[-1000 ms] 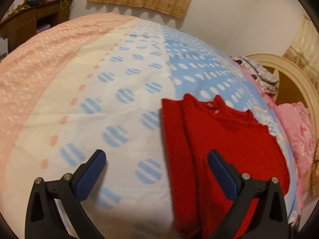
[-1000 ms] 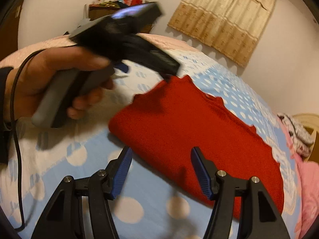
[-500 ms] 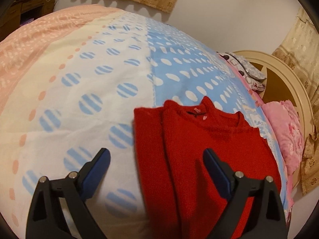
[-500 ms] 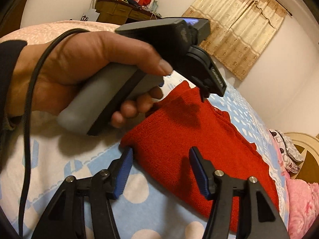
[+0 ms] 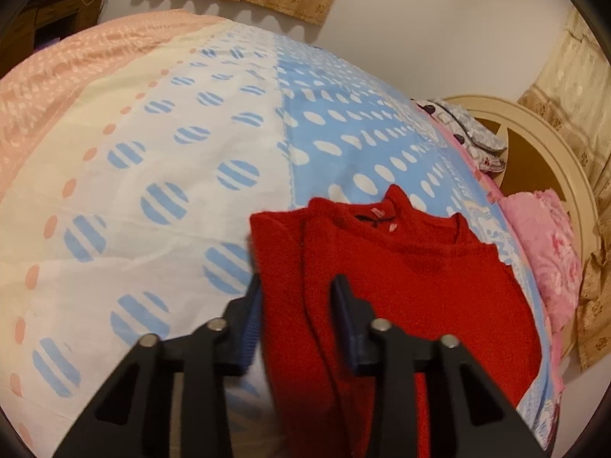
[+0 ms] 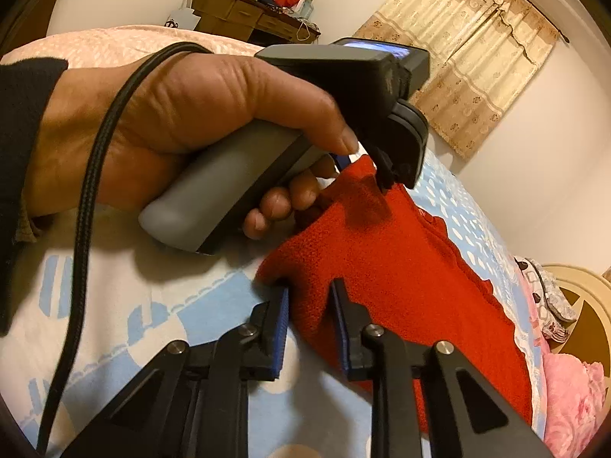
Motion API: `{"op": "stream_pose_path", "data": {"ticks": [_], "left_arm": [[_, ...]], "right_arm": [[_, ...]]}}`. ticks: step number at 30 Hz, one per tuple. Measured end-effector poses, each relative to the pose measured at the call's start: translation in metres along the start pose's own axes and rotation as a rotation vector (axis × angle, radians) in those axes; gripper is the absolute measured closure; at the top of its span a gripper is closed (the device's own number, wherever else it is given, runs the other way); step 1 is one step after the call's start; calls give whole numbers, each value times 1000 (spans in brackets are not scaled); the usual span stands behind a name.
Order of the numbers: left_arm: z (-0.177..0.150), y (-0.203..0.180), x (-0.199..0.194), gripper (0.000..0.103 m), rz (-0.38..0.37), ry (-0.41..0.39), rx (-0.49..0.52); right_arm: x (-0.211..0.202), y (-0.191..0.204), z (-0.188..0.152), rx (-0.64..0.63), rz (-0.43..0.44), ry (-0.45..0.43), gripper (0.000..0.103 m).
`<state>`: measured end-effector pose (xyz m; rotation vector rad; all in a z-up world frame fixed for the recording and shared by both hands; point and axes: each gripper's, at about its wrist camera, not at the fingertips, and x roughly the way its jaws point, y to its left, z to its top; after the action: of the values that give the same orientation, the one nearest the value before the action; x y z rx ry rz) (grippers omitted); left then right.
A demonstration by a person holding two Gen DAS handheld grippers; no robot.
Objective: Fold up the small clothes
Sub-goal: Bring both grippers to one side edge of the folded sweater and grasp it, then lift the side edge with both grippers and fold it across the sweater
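A red knit sweater lies flat on the dotted bedspread, its left side folded inward, neckline at the far end. My left gripper has its jaws narrowed around the sweater's folded left edge, with red fabric between the blue pads. In the right wrist view the sweater stretches away to the right. My right gripper is closed down on the sweater's near corner, with fabric between its pads. The hand holding the left gripper's grey handle is just beyond, over the same edge.
A pink folded cloth and a patterned pillow lie at the bed's right by the cream headboard. A wooden desk with clutter stands against the far wall. A black cable hangs from the left hand.
Both grippers have moved in onto the sweater's left edge and their jaws have narrowed from wide open to closing on the fabric. The left hand has come nearer the right camera.
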<state>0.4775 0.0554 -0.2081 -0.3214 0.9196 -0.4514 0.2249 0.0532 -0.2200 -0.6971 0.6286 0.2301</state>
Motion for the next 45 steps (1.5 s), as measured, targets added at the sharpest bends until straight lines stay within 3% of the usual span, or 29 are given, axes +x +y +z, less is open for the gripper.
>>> {"op": "stream_pose_path", "data": {"ticks": [7,17,24,29,33,45], "left_arm": [[-2,-1,0,81,-6,-5,0],[-1,1,1,82,-12,-4,3],[3,10,1,87,-78,29,-68],[4,7,-4,88,-84,26,-79],[11,5,-15,89,-150,20,-142],[30,-40,-32,90,-191,-44,-158]], "right_arm": [[6,-9,0,16,17,10,86],[8,-22,1,52,63,15,89],[8,-34,2,96,102,19,92],[1,-48,-2,134,123,8,93],[-7,-59,-6,171,131,-15,94],[-30,-124,-25,343,145,-73,95]]}}
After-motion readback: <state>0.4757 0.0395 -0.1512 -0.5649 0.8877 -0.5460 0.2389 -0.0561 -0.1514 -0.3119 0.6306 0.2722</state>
